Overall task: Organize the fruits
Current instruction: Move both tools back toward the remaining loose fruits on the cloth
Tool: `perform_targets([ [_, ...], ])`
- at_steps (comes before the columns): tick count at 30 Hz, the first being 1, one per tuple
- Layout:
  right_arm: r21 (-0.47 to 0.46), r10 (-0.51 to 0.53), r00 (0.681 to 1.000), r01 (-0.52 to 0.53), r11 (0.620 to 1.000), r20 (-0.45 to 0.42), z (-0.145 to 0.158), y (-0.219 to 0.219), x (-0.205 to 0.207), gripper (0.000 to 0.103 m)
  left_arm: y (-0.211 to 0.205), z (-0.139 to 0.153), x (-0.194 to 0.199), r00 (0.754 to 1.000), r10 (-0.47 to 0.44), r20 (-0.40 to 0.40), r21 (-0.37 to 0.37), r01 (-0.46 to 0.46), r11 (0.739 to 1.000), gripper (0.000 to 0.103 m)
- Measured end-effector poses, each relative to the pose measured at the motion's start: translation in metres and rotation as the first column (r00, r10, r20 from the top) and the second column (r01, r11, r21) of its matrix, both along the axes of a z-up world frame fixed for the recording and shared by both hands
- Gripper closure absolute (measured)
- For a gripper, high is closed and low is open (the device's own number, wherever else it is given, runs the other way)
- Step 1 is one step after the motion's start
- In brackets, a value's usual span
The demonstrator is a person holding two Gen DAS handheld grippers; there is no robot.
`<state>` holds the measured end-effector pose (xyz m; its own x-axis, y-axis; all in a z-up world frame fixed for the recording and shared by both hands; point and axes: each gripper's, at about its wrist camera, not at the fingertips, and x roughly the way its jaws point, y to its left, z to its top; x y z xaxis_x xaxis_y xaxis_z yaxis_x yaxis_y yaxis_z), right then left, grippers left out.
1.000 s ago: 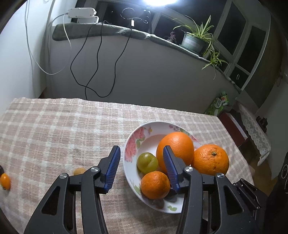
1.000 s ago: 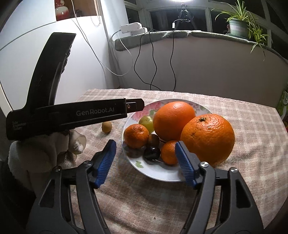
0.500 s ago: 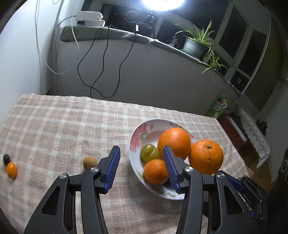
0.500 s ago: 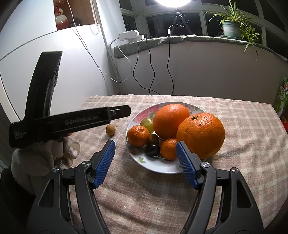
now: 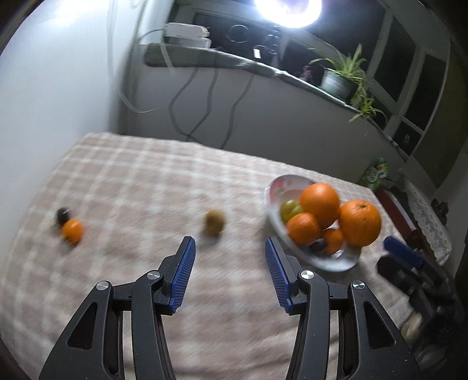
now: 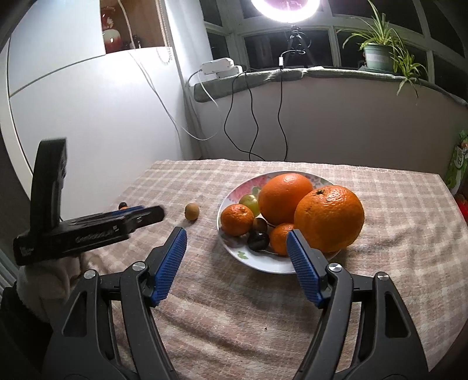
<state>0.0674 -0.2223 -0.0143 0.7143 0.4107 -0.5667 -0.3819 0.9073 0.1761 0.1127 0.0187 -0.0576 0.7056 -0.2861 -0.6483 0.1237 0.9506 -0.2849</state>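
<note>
Fruits [image 6: 295, 210] on plate [image 6: 263, 264], checked tablecloth [image 6: 395, 233], windowsill plant [image 6: 377, 55]

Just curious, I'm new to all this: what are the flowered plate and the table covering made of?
The plate looks like glazed ceramic: white, glossy rim with printed pink flowers; it could be melamine. The tablecloth looks like woven fabric, matte, with a beige check and soft wrinkles.

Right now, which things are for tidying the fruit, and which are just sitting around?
For the job: plate of oranges, brown fruit, small orange fruit, dark fruit, both on the cloth.
Just around: potted plant, ring light, cables.
</note>
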Motion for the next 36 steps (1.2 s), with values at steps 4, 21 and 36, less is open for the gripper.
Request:
perform_targets([
  [4,-0.029,0.022,1.000,-0.022,0.999,0.000,0.000,0.011,-0.002,0.015,0.027,-0.004,-0.012,0.998,0.058,-0.008,-0.007,-0.058,0.998,0.054],
  [21,-0.127,0.214,0.976,-0.219,0.968,-0.052,-0.003,0.084,0.016,0.014,0.116,-0.025,-0.029,0.971,0.234,-0.040,-0.041,-0.235,0.971,0.054],
  [36,-0.301,0.348,0.908,-0.408,0.862,-0.235,-0.019,0.144,0.098,0.053,0.128,-0.033,0.007,0.971,0.233,-0.062,0.006,-0.233,0.972,0.057],
])
